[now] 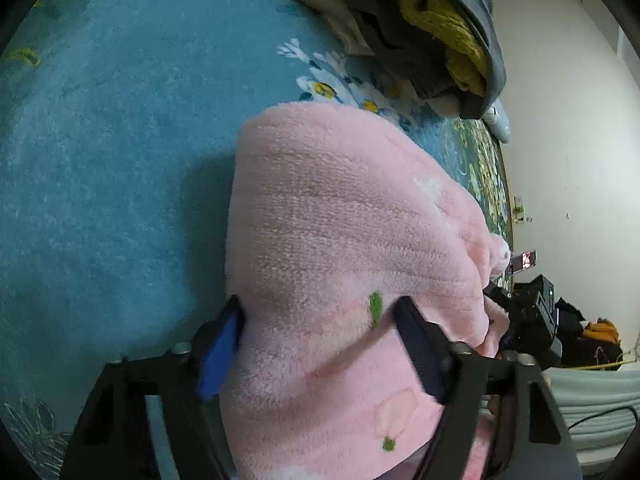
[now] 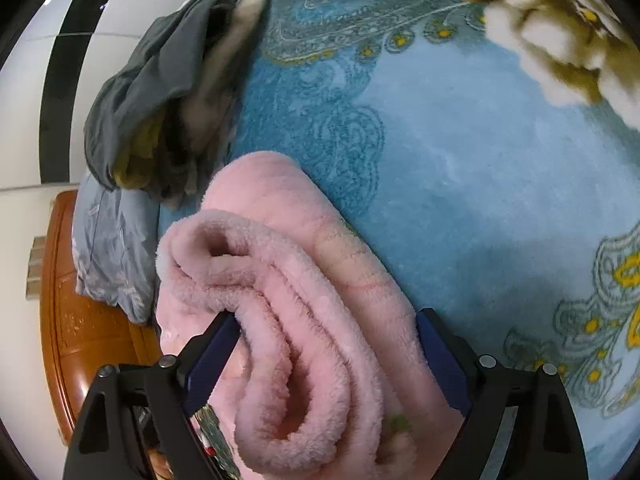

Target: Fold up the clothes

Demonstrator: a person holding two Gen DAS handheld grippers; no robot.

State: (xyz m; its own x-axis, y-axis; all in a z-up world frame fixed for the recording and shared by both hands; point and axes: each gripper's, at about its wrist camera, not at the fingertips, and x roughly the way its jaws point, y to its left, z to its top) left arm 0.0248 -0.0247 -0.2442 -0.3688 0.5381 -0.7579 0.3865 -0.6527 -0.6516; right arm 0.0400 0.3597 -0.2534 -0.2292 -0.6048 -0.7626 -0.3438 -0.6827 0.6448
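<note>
Pink fleece garment: soft plush, with small green marks and pale patches. It lies folded into a thick bundle on the blue carpet-like bedspread. From the right-hand side its rolled layers show end-on as stacked loops.

Left gripper: black frame with blue pads, pointing steeply down. The jaws stand either side of one end of the pink bundle. The blue pad lies against the fleece and the other finger presses into its top surface. Whether they truly clamp it or only rest against it I cannot tell.

Right gripper: same build, also angled down. The jaws are spread wide around the rolled end of the bundle. The fabric fills the gap and touches both pads, but a firm pinch cannot be made out.

Bedspread: teal-blue pile with white and yellow flowers and paisley borders. It covers the bed under everything.

Heap of other clothes: dark grey, mustard-yellow and cream pieces, unfolded. It lies beyond the pink bundle near the bed's far edge, and also shows in the right view.

Pillow: grey with a floral print, lying beside the heap against the wooden headboard.

Wall: plain white, beyond the bed.
</note>
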